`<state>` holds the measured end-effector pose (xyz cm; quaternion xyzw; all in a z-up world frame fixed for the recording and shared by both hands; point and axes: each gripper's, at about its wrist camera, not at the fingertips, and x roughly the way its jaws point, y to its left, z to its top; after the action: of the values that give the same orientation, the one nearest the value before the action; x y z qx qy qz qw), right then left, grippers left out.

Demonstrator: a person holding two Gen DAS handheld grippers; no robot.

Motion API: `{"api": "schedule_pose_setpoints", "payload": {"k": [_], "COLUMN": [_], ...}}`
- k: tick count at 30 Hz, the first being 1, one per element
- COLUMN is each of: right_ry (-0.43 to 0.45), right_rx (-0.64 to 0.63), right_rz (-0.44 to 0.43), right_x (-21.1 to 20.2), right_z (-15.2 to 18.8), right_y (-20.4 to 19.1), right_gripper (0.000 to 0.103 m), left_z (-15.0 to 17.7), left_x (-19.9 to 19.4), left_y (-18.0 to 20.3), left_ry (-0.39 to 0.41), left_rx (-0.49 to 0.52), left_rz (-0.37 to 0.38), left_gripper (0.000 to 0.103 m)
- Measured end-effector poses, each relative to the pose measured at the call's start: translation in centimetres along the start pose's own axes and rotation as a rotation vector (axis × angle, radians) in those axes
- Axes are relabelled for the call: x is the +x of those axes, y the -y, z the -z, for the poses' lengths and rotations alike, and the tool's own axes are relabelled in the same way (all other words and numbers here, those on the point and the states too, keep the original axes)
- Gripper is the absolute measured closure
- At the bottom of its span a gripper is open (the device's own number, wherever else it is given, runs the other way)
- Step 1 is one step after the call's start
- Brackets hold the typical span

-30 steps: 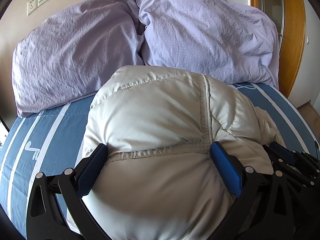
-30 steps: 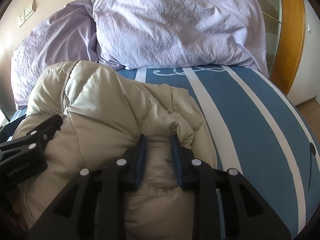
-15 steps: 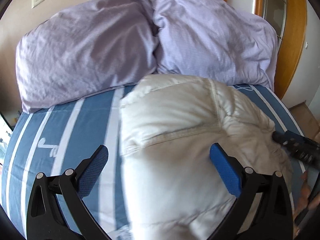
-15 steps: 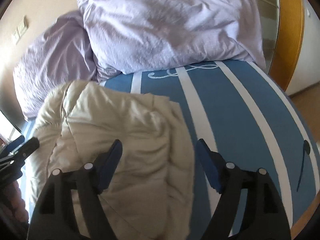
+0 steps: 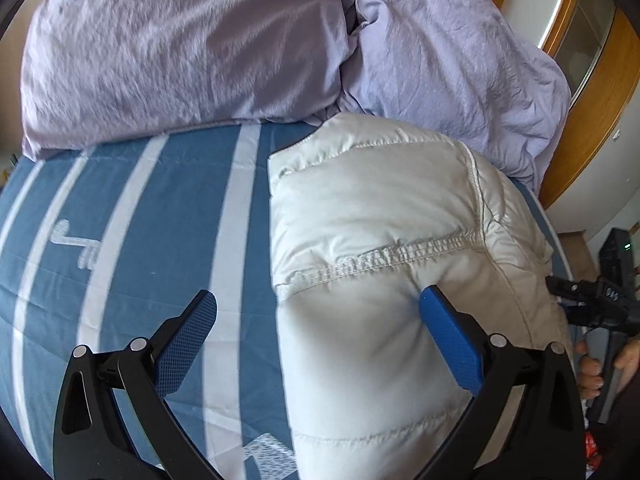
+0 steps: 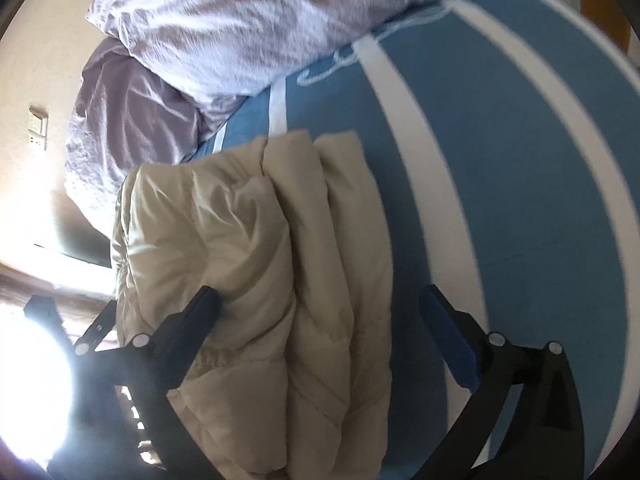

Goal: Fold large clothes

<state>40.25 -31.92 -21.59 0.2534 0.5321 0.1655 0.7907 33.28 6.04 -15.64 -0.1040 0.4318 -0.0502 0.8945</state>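
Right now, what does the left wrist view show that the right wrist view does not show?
Only the left wrist view shows the other tool, held in a hand, and the wooden frame at the far right. Only the right wrist view shows the wall sockets and bright glare at the lower left. Both show the folded puffer jacket on the blue striped sheet, the lilac pillows, and open tongs: left, right.

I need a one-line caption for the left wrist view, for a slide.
Open left gripper over the folded cream puffer jacket on the blue striped bed sheet, lilac pillows behind.
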Motion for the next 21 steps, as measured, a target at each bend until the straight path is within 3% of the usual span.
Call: {"api": "schedule_pose_setpoints", "payload": {"k": [6, 10, 17, 21], "right_ry": [-0.078, -0.107, -0.106, -0.091], "right_rx": [0.069, 0.07, 0.056, 0.043], "right_rz": [-0.131, -0.181, -0.23, -0.286], "right_x": [2.0, 3.1, 3.6, 3.5], "right_z": [-0.1, 0.1, -0.2, -0.2], "right_y": [0.8, 0.4, 0.2, 0.3], "right_gripper": [0.002, 0.002, 0.004, 0.024], "left_z": [0.0, 0.4, 0.9, 0.8], "left_x": [2.6, 4.1, 5.5, 5.4], "left_y": [-1.4, -2.5, -3.5, -3.9], "left_ry": [-0.074, -0.117, -0.141, -0.136], "left_rx": [-0.121, -0.228, -0.333, -0.362], "left_rz": [0.153, 0.264, 0.38, 0.411], "left_gripper": [0.001, 0.001, 0.001, 0.007]}}
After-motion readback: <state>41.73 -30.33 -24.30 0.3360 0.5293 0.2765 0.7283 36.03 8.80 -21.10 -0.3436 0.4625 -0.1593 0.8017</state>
